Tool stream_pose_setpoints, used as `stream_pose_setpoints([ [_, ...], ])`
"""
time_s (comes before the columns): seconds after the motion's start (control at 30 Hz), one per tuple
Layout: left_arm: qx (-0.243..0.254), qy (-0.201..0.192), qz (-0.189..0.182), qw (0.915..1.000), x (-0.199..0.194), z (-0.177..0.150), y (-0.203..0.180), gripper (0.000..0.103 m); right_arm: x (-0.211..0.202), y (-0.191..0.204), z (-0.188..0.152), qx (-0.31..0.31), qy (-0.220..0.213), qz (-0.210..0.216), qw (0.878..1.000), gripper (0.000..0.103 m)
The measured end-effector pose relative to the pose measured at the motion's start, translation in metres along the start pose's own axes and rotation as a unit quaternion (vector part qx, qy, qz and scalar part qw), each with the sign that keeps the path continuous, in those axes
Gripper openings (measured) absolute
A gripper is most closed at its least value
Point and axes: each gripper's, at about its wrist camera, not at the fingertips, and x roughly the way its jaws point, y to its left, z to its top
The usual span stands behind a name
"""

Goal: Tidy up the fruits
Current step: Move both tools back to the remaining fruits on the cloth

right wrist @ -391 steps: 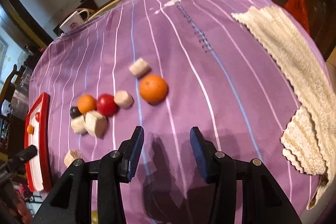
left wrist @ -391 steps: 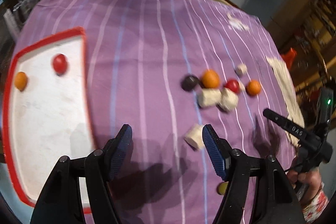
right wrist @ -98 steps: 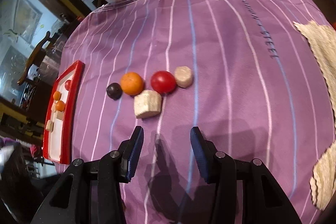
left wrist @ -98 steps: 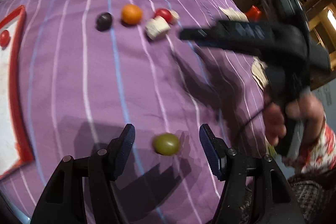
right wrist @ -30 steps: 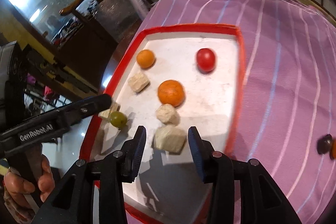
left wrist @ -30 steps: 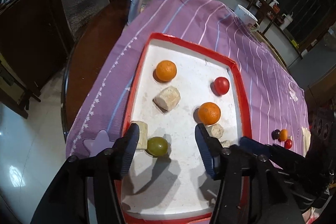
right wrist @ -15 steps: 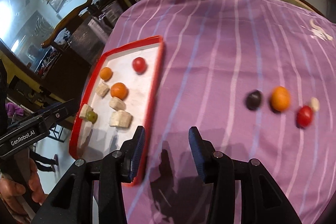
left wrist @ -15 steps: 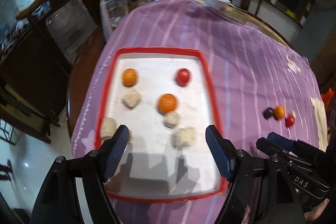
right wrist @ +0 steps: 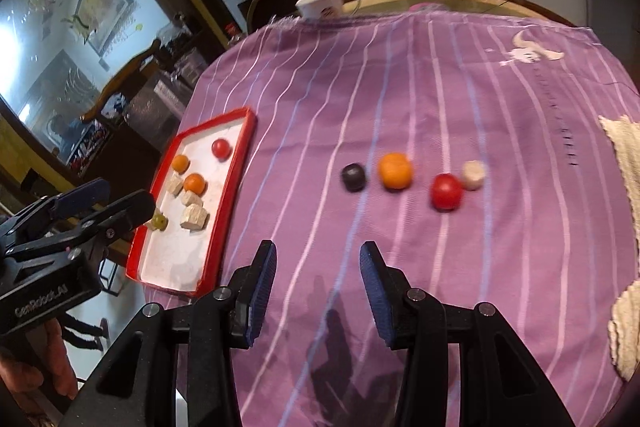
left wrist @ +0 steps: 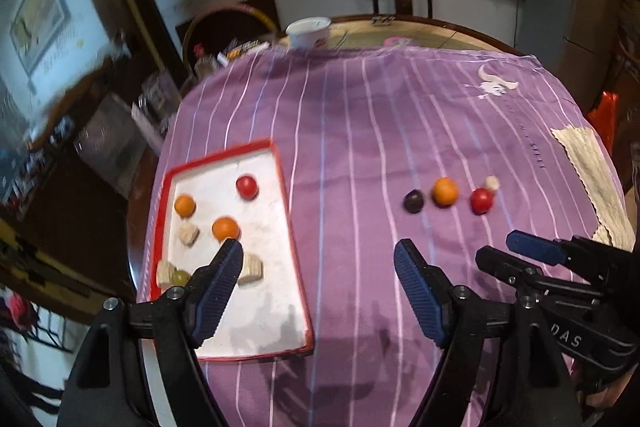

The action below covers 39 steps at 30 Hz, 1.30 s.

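The left gripper point(left wrist: 318, 291) has just been opening and holds nothing; the right gripper point(right wrist: 316, 291) stands spread and empty. Beyond them, on the purple cloth point(right wrist: 320, 99), lie four fruits point(right wrist: 395, 171). The red tray point(left wrist: 280, 187) holds the others.

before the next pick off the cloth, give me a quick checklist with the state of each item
1. Left tool empty, jaws apart after just opening: ok
2. Right tool empty, jaws apart: ok
3. Red tray has bare floor near its front: ok
4. Green fruit resting in the tray: ok
5. Cloth cleared: not ok; dark fruit, orange, red fruit and beige piece remain
6. Which piece goes next: cannot tell
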Motion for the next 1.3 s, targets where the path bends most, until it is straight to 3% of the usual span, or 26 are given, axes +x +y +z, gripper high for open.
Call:
stream_pose_setpoints([
  [0.27,0.034,-0.018,0.016,0.9991,-0.022,0.007,-0.040,0.080,-0.031,-0.034,0.003,0.014,-0.031,0.001,0.999,0.051],
  [0.67,0.029,0.015,0.010,0.9994,-0.004,0.002,-0.057,0.080,-0.023,-0.057,0.000,0.024,-0.013,0.009,1.000,0.052],
  [0.97,0.006,0.057,-0.023,0.9981,0.031,-0.002,-0.055,0.080,-0.006,-0.076,-0.006,0.045,0.013,0.001,0.999,0.053],
  [1.3,-0.048,0.108,-0.078,0.9899,0.108,-0.011,-0.036,0.080,0.020,-0.117,0.003,0.075,0.042,-0.035,0.996,0.053],
])
